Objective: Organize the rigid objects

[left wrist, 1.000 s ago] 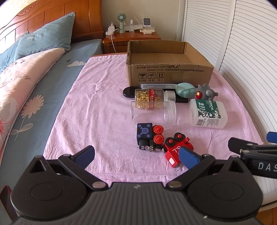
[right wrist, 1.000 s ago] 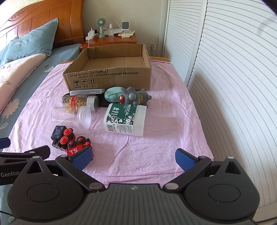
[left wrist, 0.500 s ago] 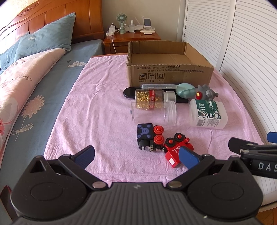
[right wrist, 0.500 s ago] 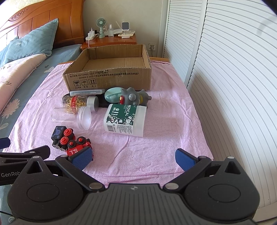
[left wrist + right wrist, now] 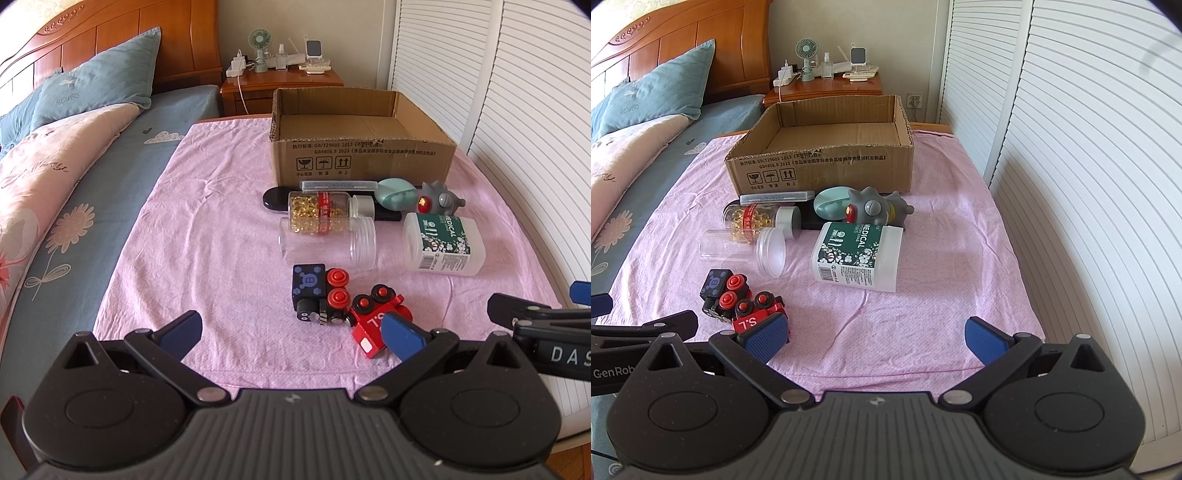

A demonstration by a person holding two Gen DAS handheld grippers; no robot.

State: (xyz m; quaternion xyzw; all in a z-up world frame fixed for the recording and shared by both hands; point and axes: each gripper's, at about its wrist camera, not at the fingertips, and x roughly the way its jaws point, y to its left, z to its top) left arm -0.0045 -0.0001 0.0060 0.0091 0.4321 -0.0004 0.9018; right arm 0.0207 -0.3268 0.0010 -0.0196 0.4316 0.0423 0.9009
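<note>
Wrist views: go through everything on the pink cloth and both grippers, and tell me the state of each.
cardboard box: open, empty
capsule bottle: capped, on its side
clear jar: empty, on its side
medical bottle: lying flat
black toy train: tipped over
red toy train: tipped over
left gripper: open
right gripper: open

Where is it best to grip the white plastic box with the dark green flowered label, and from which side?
Grip the white plastic box across its two long side walls, from above. It lies flat, label up, with bare pink cloth on its right. The open right gripper seems the handier one.
</note>
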